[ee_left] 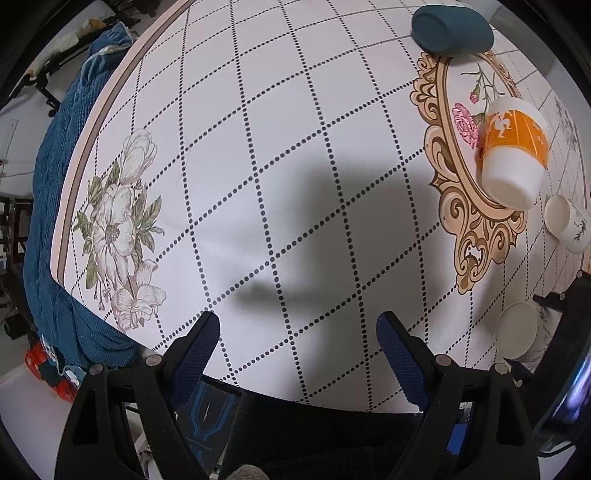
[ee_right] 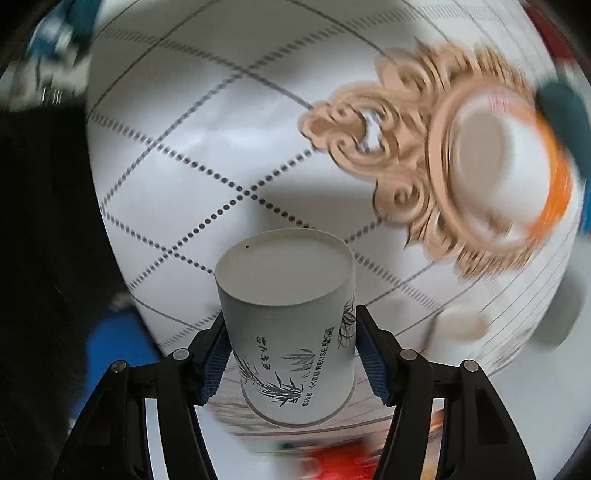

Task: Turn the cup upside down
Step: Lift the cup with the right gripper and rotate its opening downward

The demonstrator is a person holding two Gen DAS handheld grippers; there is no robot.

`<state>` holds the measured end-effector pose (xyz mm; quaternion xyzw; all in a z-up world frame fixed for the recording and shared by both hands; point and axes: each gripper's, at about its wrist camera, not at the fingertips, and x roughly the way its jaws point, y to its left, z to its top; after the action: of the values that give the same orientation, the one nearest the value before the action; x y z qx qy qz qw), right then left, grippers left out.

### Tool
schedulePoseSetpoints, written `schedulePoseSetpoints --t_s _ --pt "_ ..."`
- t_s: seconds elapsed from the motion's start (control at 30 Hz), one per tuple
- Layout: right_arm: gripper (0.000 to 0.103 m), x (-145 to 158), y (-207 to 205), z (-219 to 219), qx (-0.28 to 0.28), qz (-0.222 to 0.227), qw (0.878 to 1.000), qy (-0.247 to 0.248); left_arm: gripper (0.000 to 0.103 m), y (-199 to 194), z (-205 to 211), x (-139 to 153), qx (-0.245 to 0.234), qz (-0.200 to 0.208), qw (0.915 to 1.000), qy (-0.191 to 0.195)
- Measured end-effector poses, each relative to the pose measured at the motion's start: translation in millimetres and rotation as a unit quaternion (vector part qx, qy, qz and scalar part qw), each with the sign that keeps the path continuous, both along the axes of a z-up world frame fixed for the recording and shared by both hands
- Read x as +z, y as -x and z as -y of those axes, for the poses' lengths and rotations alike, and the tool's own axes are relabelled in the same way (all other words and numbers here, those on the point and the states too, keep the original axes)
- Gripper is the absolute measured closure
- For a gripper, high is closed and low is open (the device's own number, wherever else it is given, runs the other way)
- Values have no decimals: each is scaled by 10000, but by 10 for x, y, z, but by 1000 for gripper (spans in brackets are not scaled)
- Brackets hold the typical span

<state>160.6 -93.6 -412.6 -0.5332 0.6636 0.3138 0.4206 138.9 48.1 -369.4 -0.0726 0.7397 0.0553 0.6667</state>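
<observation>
My right gripper (ee_right: 290, 354) is shut on a white paper cup (ee_right: 291, 332) printed with grey bamboo. The cup is held in the air above the table, its flat base facing away from me and its rim toward the camera. The view is motion-blurred. My left gripper (ee_left: 297, 332) is open and empty, hovering over the near edge of the white patterned tablecloth (ee_left: 258, 147). In the left wrist view two white cups stand base-up at the right edge, one nearer (ee_left: 517, 334) and one farther (ee_left: 567, 221); which of them, if either, is the held cup I cannot tell.
An orange-and-white cup (ee_left: 513, 147) stands upside down on the ornate oval print; it also shows blurred in the right wrist view (ee_right: 506, 170). A dark teal oval object (ee_left: 452, 29) lies at the far edge. A blue cloth (ee_left: 62, 184) hangs off the left side.
</observation>
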Motion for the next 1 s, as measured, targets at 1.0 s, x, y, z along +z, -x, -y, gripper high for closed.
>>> schedulePoseSetpoints --t_s 1.0 --pt "23 -104 -1480 943 -4147 -658 9072 -276 16 6 571 26 -523 -11 9986 -31"
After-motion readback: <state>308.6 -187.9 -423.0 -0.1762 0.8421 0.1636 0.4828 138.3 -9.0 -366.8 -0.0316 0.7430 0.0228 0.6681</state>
